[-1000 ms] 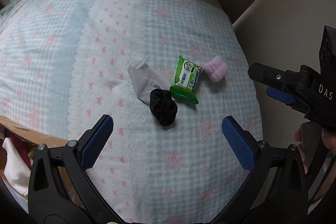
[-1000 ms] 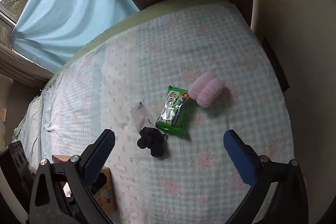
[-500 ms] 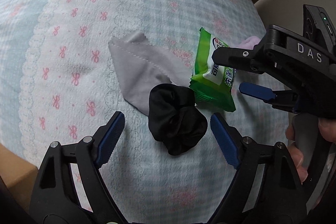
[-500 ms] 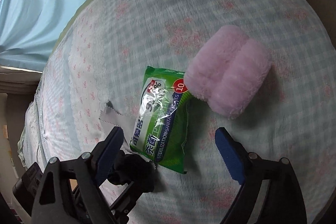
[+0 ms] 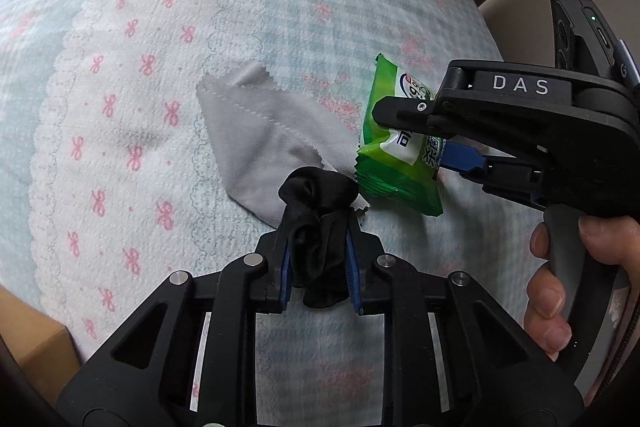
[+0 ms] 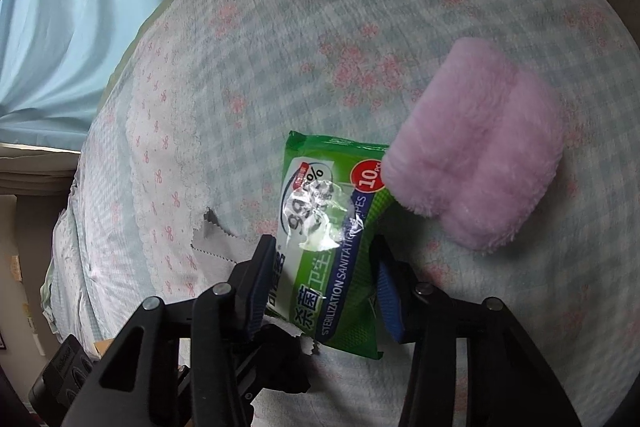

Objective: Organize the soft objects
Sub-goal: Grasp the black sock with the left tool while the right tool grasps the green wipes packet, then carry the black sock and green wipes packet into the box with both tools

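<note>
A black bunched sock (image 5: 320, 259) lies on the quilt, partly over a grey cloth (image 5: 264, 135). My left gripper (image 5: 316, 225) is closing, and its blue pads pinch the sock from both sides. To the right, a green pack of wipes (image 6: 320, 195) sits between the fingers of my right gripper (image 6: 323, 247). Its jaws are closing too, with the pads against the pack's long edges. The left wrist view shows the right gripper (image 5: 412, 135) over the pack (image 5: 384, 167). A pink fluffy roll (image 6: 476, 155) touches the pack's far corner.
Everything rests on a quilted bedspread (image 5: 160, 27) with pink bows. A cardboard box (image 5: 36, 347) stands at its lower left edge. A blue curtain (image 6: 60, 7) hangs beyond the bed. A person's hand (image 5: 560, 291) holds the right gripper's handle.
Both grippers dropped toward the bed and their jaws narrowed. The left went from wide open around the black sock to pinching it. The right came down around the green pack.
</note>
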A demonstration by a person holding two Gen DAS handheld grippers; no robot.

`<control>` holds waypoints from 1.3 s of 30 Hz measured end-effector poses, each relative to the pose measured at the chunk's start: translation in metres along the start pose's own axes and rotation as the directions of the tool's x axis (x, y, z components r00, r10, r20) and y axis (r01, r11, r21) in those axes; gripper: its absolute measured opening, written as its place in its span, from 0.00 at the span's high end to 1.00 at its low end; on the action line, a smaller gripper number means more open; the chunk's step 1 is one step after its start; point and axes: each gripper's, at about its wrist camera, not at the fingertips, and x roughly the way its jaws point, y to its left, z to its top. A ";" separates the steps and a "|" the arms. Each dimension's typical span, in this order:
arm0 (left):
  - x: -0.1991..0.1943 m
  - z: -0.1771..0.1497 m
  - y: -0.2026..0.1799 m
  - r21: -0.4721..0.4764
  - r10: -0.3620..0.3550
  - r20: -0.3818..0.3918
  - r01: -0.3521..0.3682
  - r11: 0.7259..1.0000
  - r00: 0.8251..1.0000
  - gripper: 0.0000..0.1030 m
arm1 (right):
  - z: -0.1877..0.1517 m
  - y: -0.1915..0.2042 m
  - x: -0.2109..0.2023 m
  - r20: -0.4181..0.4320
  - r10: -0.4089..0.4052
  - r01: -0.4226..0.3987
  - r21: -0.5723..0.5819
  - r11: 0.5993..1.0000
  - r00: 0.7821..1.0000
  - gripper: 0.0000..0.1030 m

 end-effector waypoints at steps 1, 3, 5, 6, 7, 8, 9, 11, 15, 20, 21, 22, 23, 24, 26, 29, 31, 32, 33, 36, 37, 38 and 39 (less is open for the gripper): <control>-0.001 0.000 0.000 0.002 0.000 0.003 0.000 1.000 1.000 0.83 | 0.000 0.000 0.000 0.001 0.004 -0.004 0.002 1.000 1.000 0.66; -0.003 0.001 -0.001 0.003 -0.001 0.005 0.001 1.000 1.000 0.84 | 0.000 0.000 -0.001 0.004 0.012 -0.012 0.000 1.000 1.000 0.68; -0.006 0.002 -0.003 0.002 -0.001 0.007 0.001 1.000 1.000 0.85 | -0.001 0.002 -0.002 0.009 0.011 -0.011 -0.006 1.000 1.000 0.70; -0.008 0.001 -0.003 0.001 -0.003 0.009 0.003 1.000 1.000 0.85 | -0.001 0.002 -0.002 0.009 0.013 -0.012 -0.010 1.000 1.000 0.71; -0.010 0.001 -0.004 0.000 -0.005 0.011 0.005 1.000 1.000 0.85 | -0.001 0.003 -0.002 0.009 0.015 -0.014 -0.012 1.000 1.000 0.71; -0.012 0.002 -0.004 0.002 -0.006 0.014 0.006 1.000 1.000 0.85 | -0.001 0.003 -0.003 0.010 0.018 -0.018 -0.012 1.000 1.000 0.72; -0.014 0.002 -0.005 0.004 -0.004 0.017 0.004 1.000 1.000 0.85 | -0.002 0.003 -0.005 0.015 0.019 -0.019 -0.013 1.000 1.000 0.72; -0.020 0.002 -0.007 0.006 -0.005 0.021 0.005 1.000 1.000 0.85 | -0.003 0.004 -0.009 0.023 0.020 -0.020 -0.017 1.000 1.000 0.72; -0.036 0.002 -0.010 0.001 -0.011 0.034 0.011 1.000 0.999 0.85 | -0.005 0.008 -0.021 0.041 0.025 -0.024 -0.024 0.999 0.999 0.72; -0.068 0.002 -0.015 0.006 -0.018 0.063 0.018 1.000 0.998 0.85 | -0.010 0.017 -0.047 0.072 0.035 -0.032 -0.048 0.998 0.997 0.73; -0.076 0.002 -0.016 0.005 -0.020 0.069 0.020 1.000 0.997 0.85 | -0.012 0.019 -0.053 0.079 0.037 -0.033 -0.054 0.998 0.996 0.73; -0.087 0.000 -0.018 0.005 -0.022 0.076 0.022 1.000 0.997 0.85 | -0.014 0.023 -0.060 0.086 0.040 -0.034 -0.062 0.998 0.995 0.73; -0.097 -0.001 -0.019 0.006 -0.023 0.084 0.022 1.000 0.996 0.85 | -0.017 0.026 -0.068 0.094 0.043 -0.036 -0.069 0.997 0.995 0.73; -0.107 -0.003 -0.020 0.007 -0.022 0.091 0.022 1.000 0.996 0.85 | -0.019 0.030 -0.076 0.101 0.046 -0.038 -0.078 0.996 0.994 0.73; -0.128 -0.006 -0.022 0.006 -0.022 0.107 0.022 1.000 0.994 0.85 | -0.026 0.039 -0.093 0.118 0.048 -0.036 -0.100 0.994 0.992 0.73; -0.163 -0.013 -0.021 -0.002 -0.027 0.132 0.027 1.000 0.991 0.85 | -0.040 0.055 -0.121 0.142 0.055 -0.036 -0.130 0.991 0.988 0.73; -0.187 -0.019 -0.019 -0.003 -0.020 0.152 0.021 1.000 0.988 0.85 | -0.053 0.066 -0.140 0.155 0.064 -0.040 -0.154 0.987 0.986 0.73; -0.200 -0.023 -0.018 -0.003 -0.016 0.164 0.016 1.000 0.986 0.85 | -0.060 0.073 -0.150 0.162 0.066 -0.038 -0.169 0.985 0.985 0.73; -0.216 -0.030 -0.017 -0.005 -0.011 0.175 0.012 1.000 0.984 0.85 | -0.068 0.079 -0.159 0.168 0.067 -0.036 -0.183 0.982 0.984 0.73; -0.256 -0.045 -0.009 -0.014 0.004 0.213 -0.001 1.000 0.977 0.85 | -0.092 0.101 -0.184 0.183 0.081 -0.038 -0.228 0.973 0.980 0.73; -0.268 -0.051 -0.005 -0.019 0.011 0.223 -0.007 1.000 0.975 0.85 | -0.100 0.108 -0.193 0.186 0.086 -0.039 -0.244 0.969 0.979 0.73; -0.280 -0.056 -0.001 -0.025 0.020 0.231 -0.014 1.000 0.973 0.85 | -0.109 0.115 -0.201 0.189 0.092 -0.041 -0.259 0.965 0.978 0.73; -0.292 -0.061 0.004 -0.031 0.029 0.240 -0.023 0.999 0.970 0.85 | -0.119 0.123 -0.208 0.191 0.099 -0.043 -0.275 0.960 0.977 0.73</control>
